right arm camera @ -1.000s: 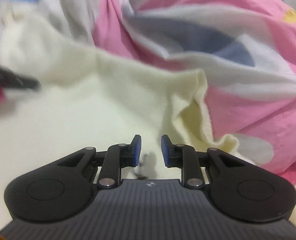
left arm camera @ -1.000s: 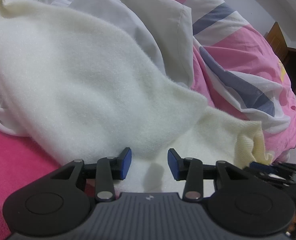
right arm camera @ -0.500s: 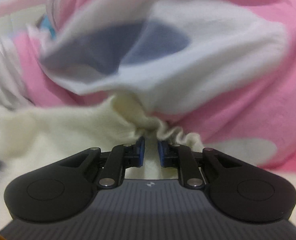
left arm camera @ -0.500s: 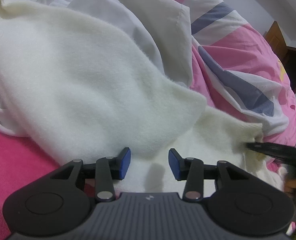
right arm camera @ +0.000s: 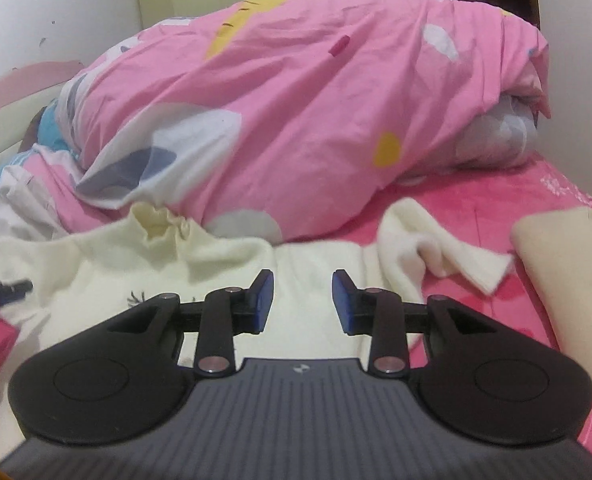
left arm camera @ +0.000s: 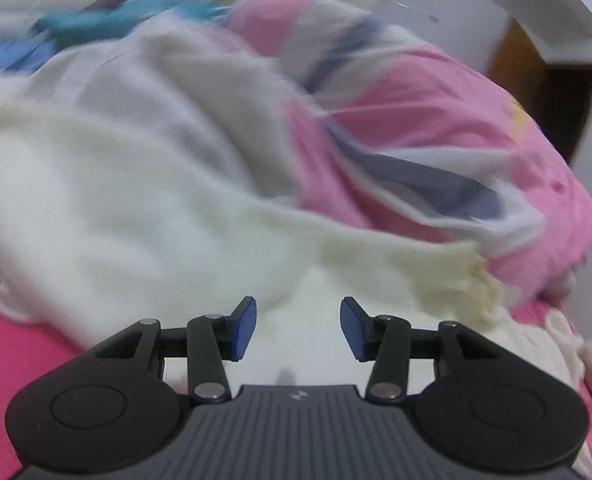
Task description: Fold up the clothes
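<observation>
A cream fleece top (right arm camera: 108, 264) lies spread on the pink bed, its gathered neck (right arm camera: 158, 226) toward the duvet. One sleeve (right arm camera: 435, 248) trails to the right. My right gripper (right arm camera: 301, 300) hovers over the top's body, jaws opening, nothing between them. In the blurred left wrist view the same top (left arm camera: 144, 208) is heaped at the left and its ruffled neck (left arm camera: 467, 276) lies at the right. My left gripper (left arm camera: 297, 330) hangs just above the fabric, jaws opening and empty. Its dark tip (right arm camera: 4, 290) pokes in at the right wrist view's left edge.
A bunched pink patterned duvet (right arm camera: 303, 112) fills the far side of the bed. White and blue clothes (left arm camera: 96, 40) lie heaped behind the top. A beige cushion (right arm camera: 571, 272) sits at the right edge. The pink sheet (right arm camera: 495, 196) shows bare beside the sleeve. A wooden door (left arm camera: 535, 76) stands beyond.
My right gripper let go of the top's neck, opened, and swung right to face the duvet and the sleeve. My left gripper lifted a little and its jaws widened.
</observation>
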Available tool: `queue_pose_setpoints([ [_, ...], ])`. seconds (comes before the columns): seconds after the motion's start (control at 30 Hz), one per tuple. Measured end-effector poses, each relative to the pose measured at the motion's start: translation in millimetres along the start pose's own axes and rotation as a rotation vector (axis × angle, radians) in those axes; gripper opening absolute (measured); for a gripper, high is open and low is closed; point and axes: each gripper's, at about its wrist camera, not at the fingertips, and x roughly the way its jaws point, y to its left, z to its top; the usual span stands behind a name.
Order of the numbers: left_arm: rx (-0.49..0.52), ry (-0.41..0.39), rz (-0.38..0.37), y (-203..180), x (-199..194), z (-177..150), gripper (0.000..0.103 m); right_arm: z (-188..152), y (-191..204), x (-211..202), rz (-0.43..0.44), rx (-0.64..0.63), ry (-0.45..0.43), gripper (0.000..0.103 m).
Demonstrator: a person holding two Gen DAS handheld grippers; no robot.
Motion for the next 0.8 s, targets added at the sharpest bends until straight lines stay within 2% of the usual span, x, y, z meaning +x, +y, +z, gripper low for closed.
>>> queue_pose_setpoints([
  [0.1, 0.077, 0.048, -0.060, -40, 7, 2, 0.049, -8, -4, 11, 0.027, 0.013, 0.010, 0.031],
  [0.27, 0.192, 0.128, -0.142, -100, 39, -17, 0.049, -15, -43, 32, -0.041, 0.115, 0.013, 0.032],
  [0.33, 0.219, 0.131, -0.161, -110, 51, -28, 0.050, -18, -66, 41, -0.082, 0.179, 0.018, 0.038],
  [0.37, 0.223, 0.135, -0.165, -111, 58, -33, 0.050, -19, -77, 46, -0.103, 0.211, 0.021, 0.046],
  [0.47, 0.229, 0.157, -0.165, -113, 76, -49, 0.050, -26, -121, 58, -0.082, 0.440, 0.022, 0.051],
  [0.57, 0.205, 0.180, -0.168, -108, 88, -58, 0.050, -38, -164, 73, -0.029, 0.724, 0.005, 0.058],
  [0.7, 0.190, 0.172, -0.192, -106, 93, -61, 0.055, -51, -191, 99, -0.059, 0.929, -0.007, 0.062],
  [0.8, 0.191, 0.164, -0.204, -104, 91, -62, 0.058, -56, -198, 117, -0.063, 1.038, -0.058, 0.069],
])
